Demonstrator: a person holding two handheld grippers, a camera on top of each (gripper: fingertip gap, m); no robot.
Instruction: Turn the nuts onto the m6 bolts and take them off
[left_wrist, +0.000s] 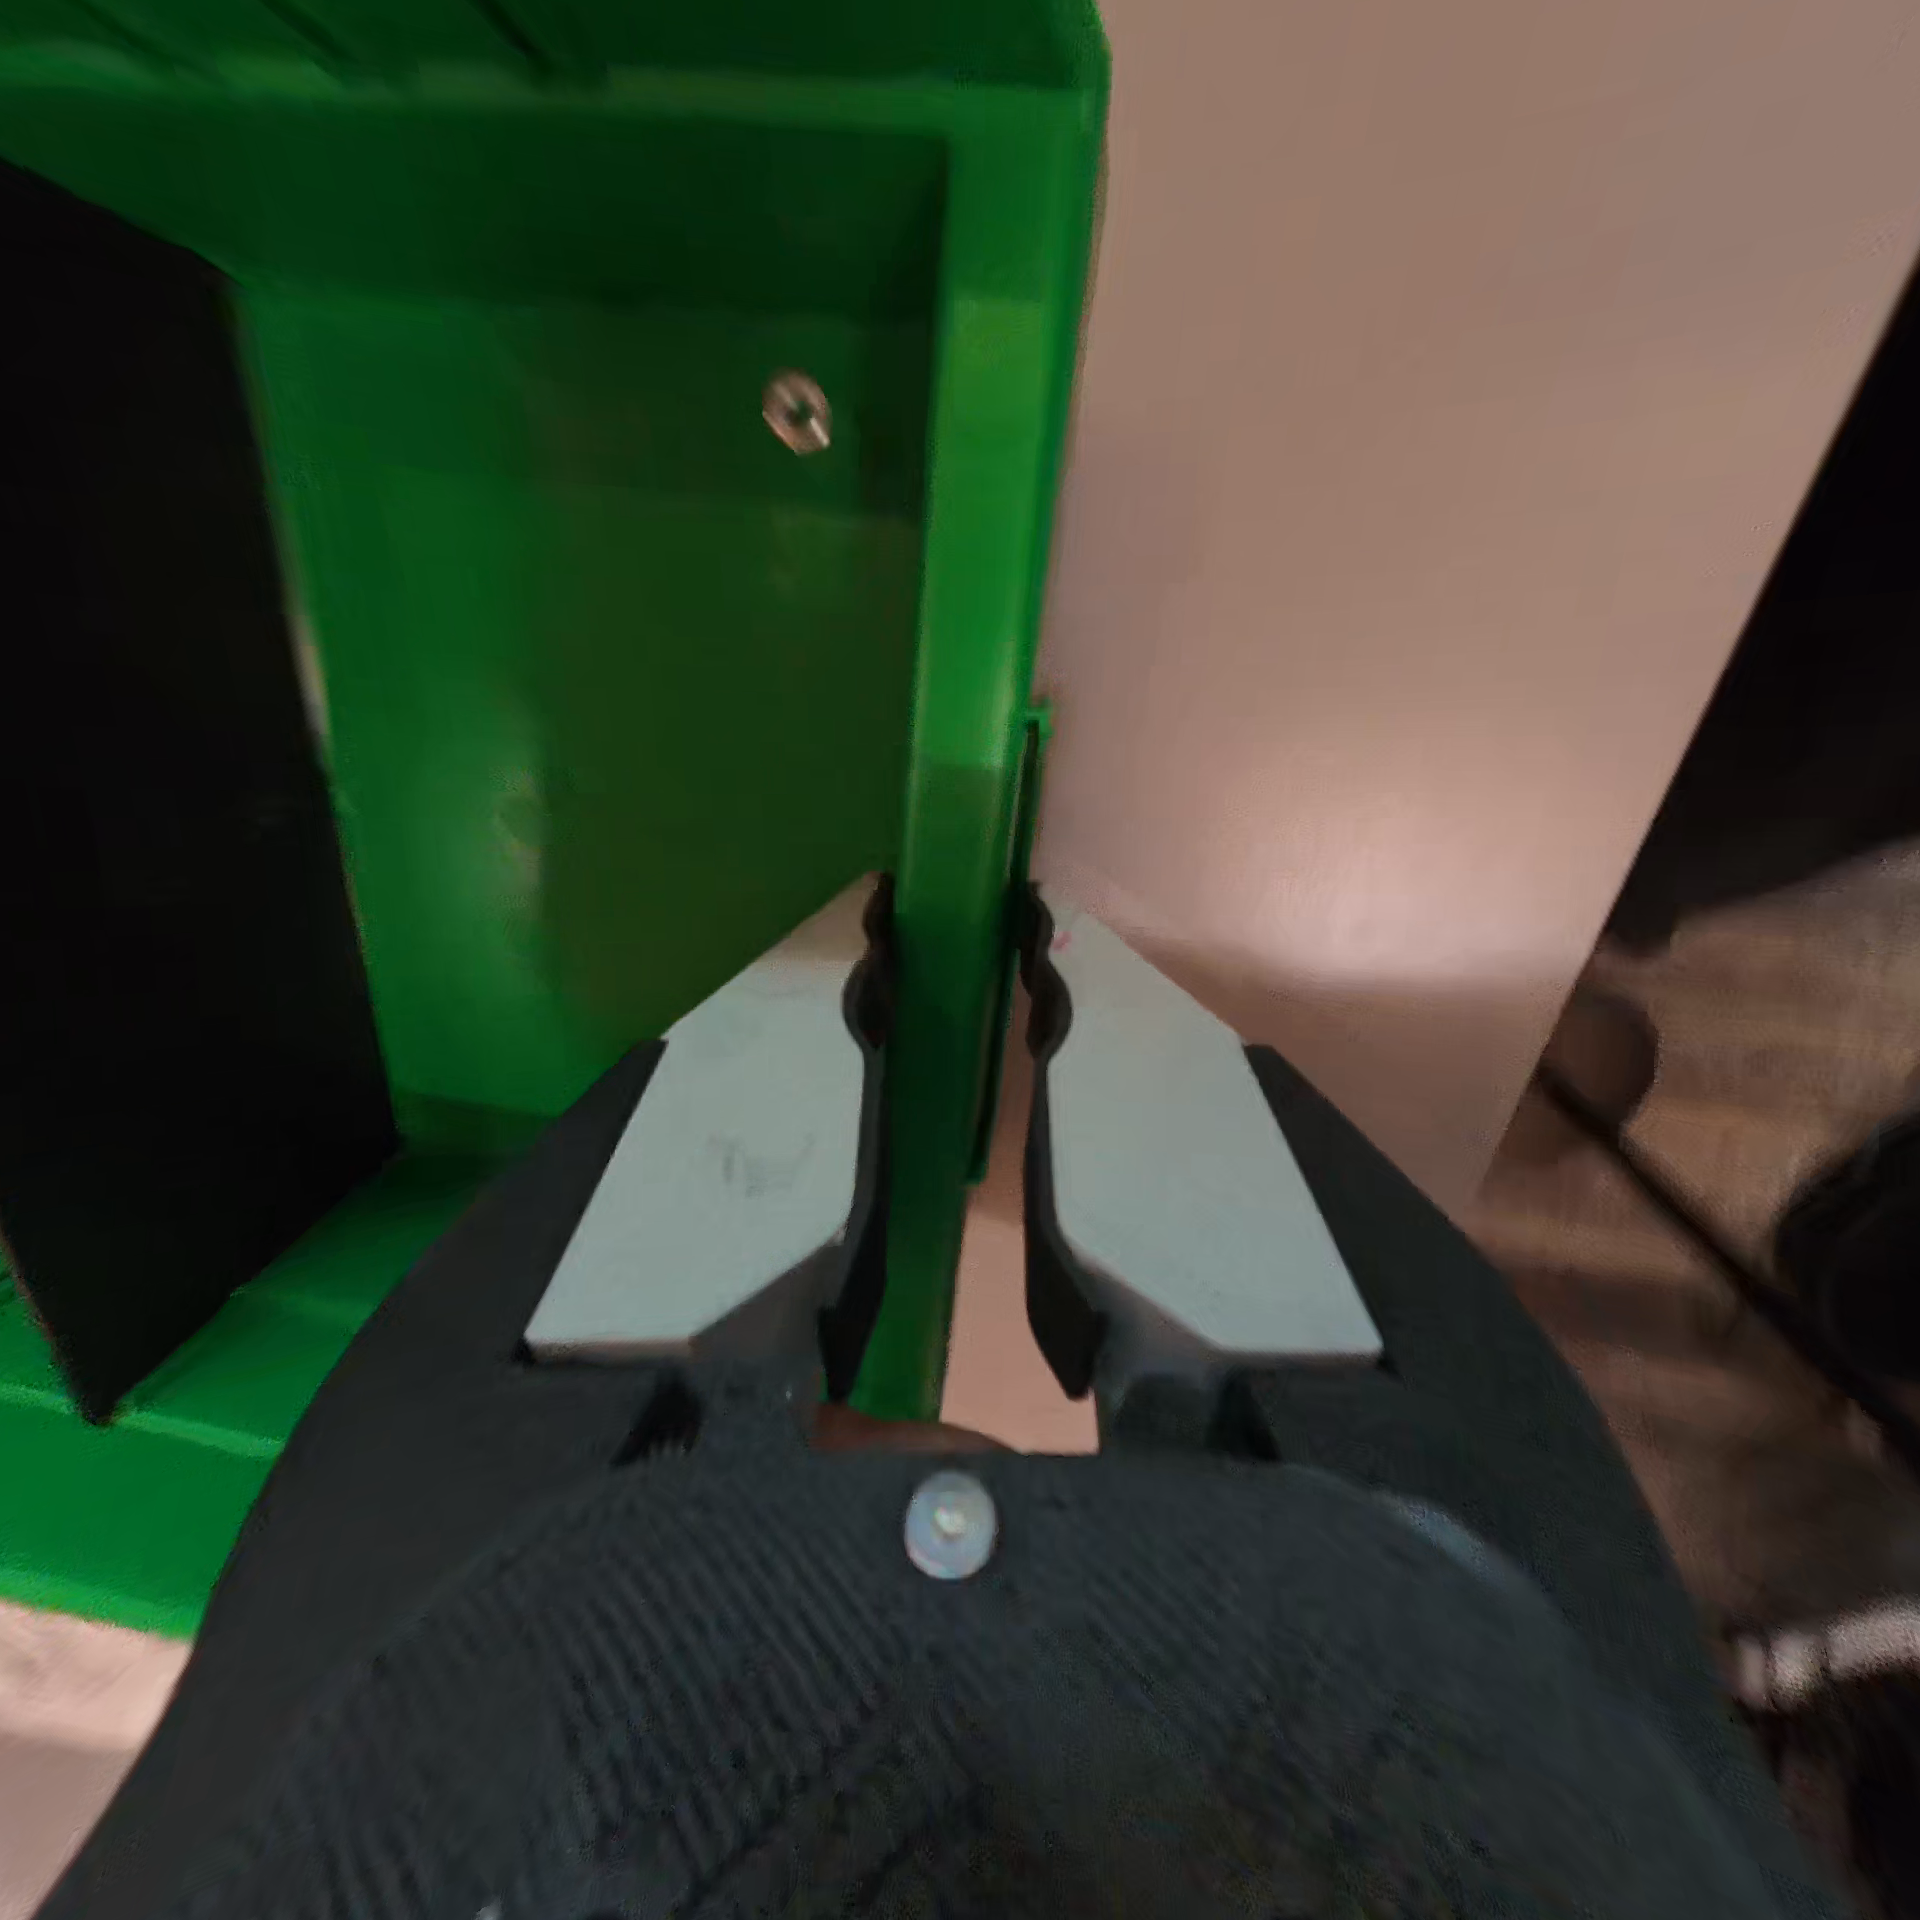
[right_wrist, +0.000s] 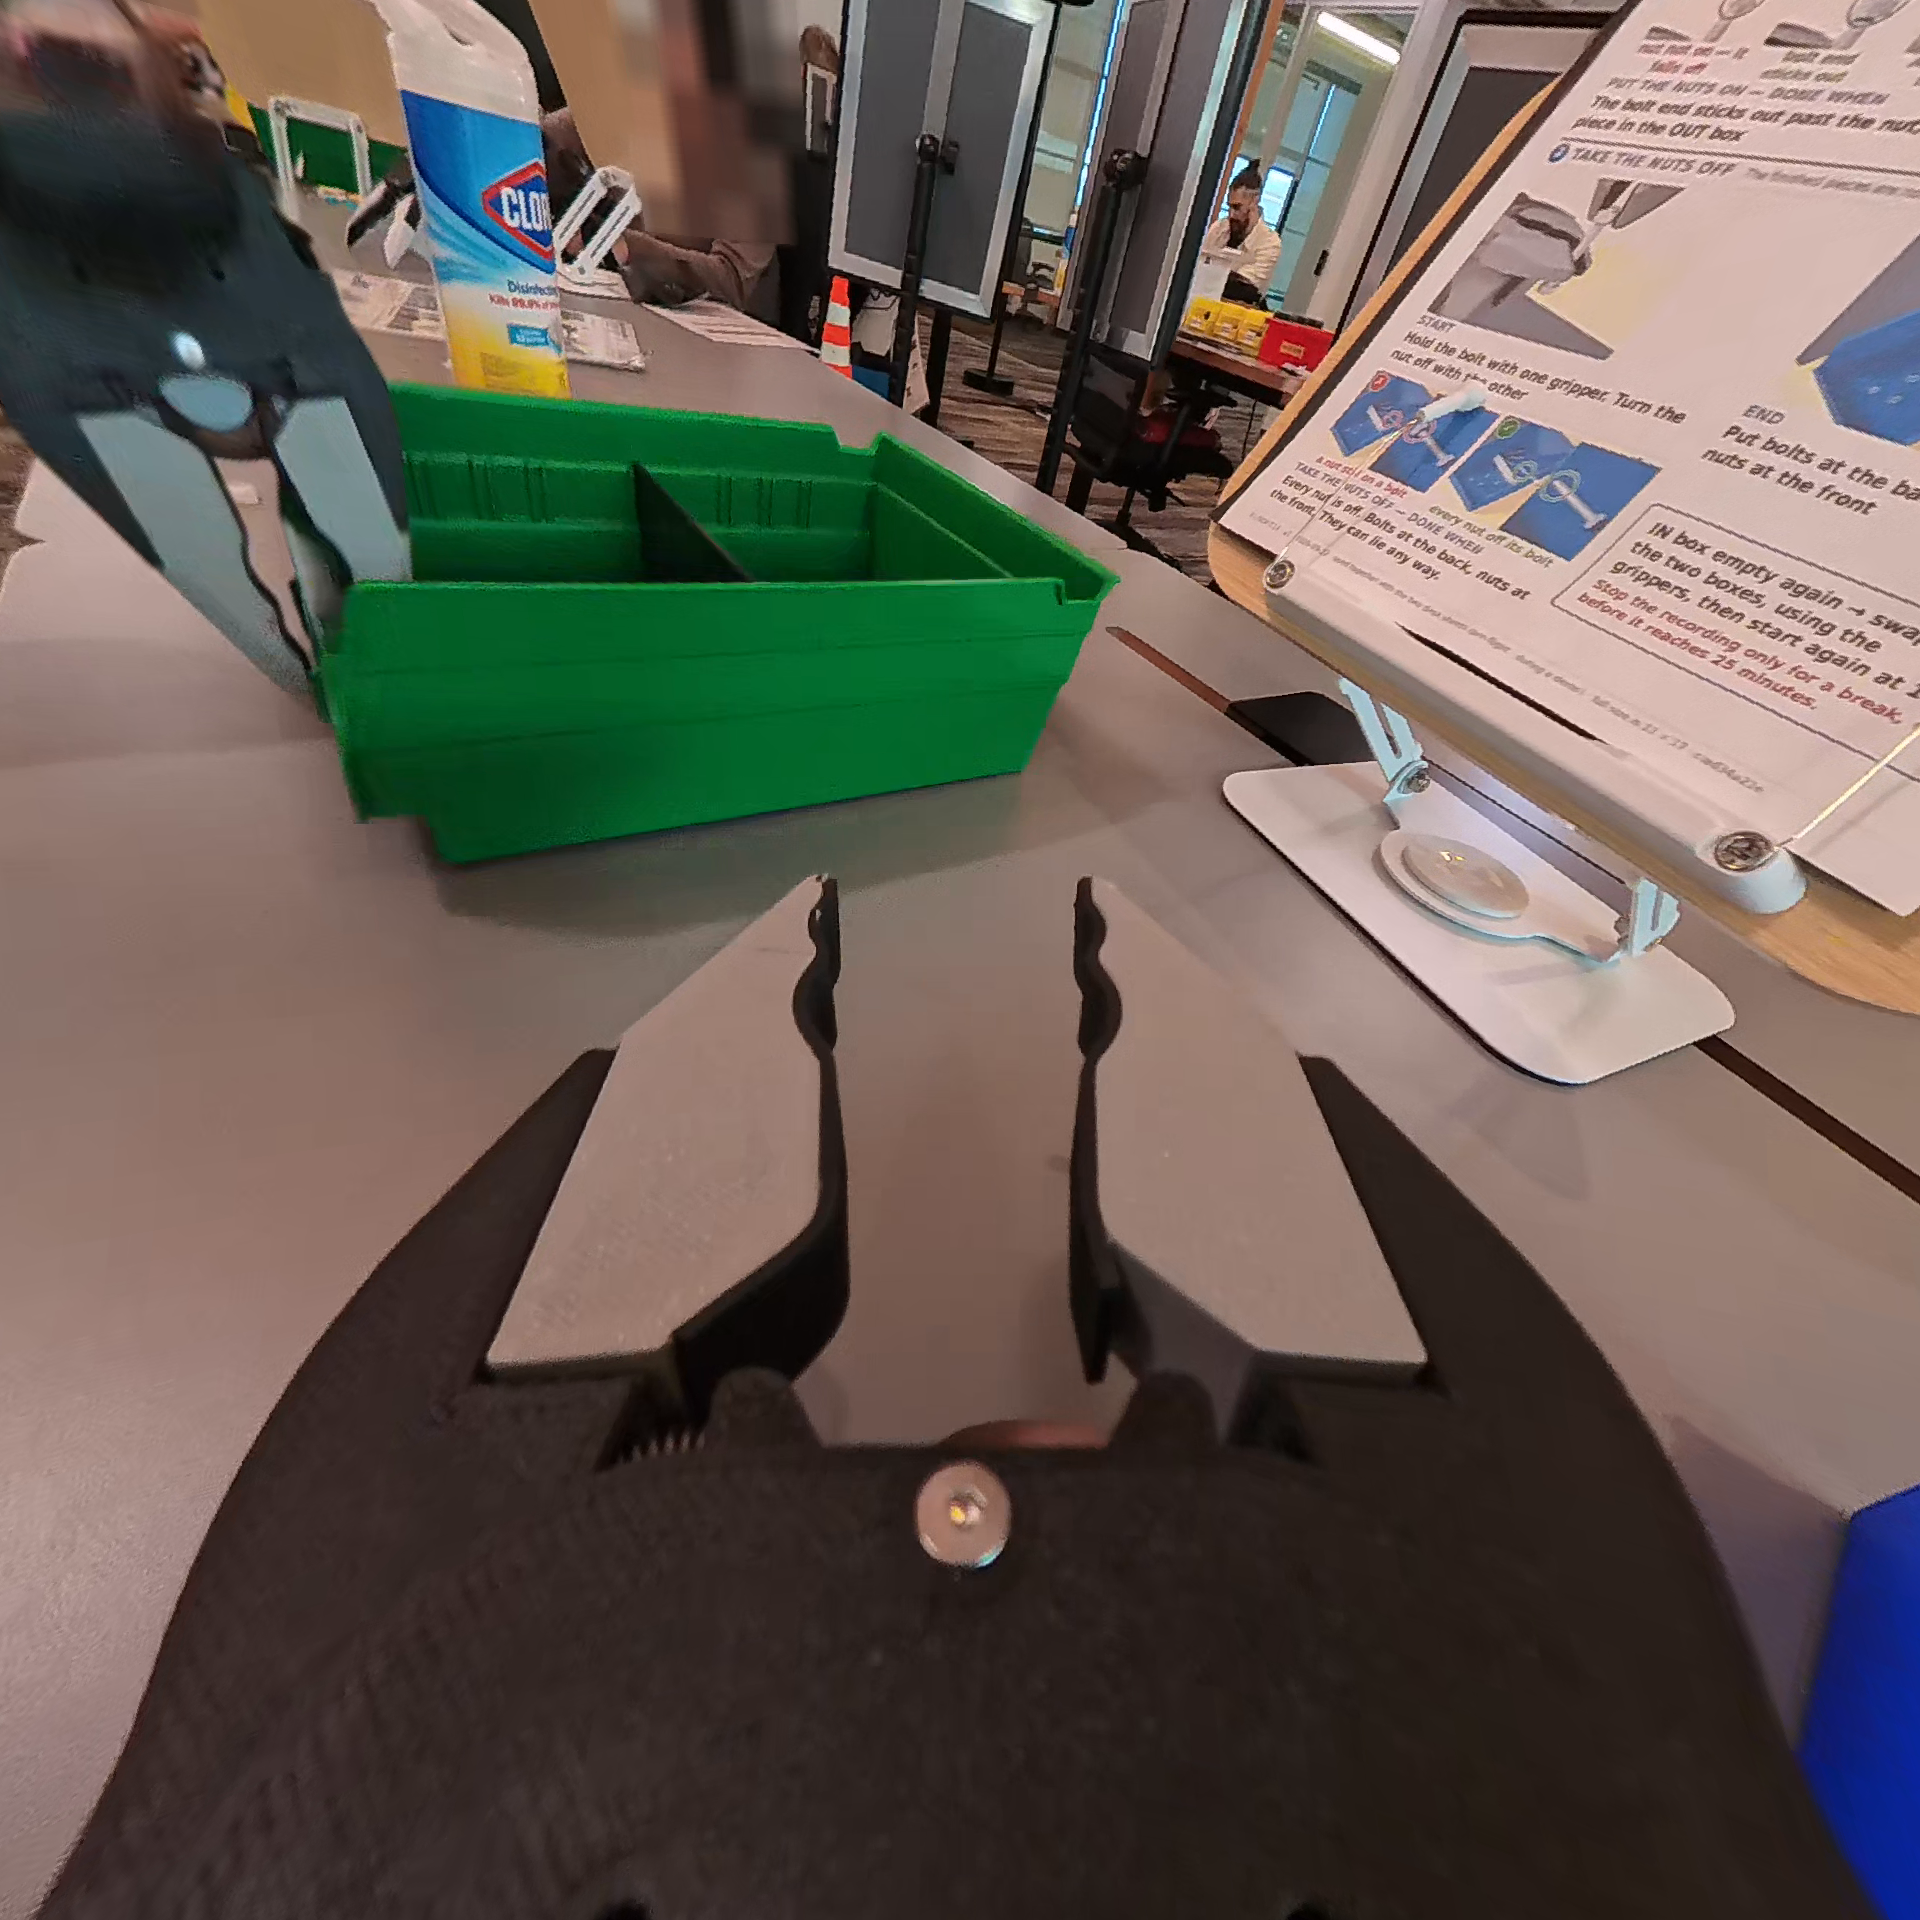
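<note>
Left gripper (left_wrist: 954, 914) grips green plastic bin's (right_wrist: 707, 665) wall; right gripper (right_wrist: 951, 914) hangs released.
One small light steel hex nut (left_wrist: 796, 412) lies inside, slippery; pinch its flats.

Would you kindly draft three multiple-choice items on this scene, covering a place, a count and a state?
1. Where does the left tool grip the green bin?
A. its side wall
B. its black divider
C. its floor

2. How many nuts lie in the compartment seen in the left wrist view?
A. none
B. one
C. five

3. What state is the right tool in?
A. shut on a bolt
B. shut on the bin
C. open, holding nothing

Answers: 1 A, one finger sits on each side of the wall; 2 B, a single nut rests on the green floor; 3 C, only bare table shows between its fingers.
</note>
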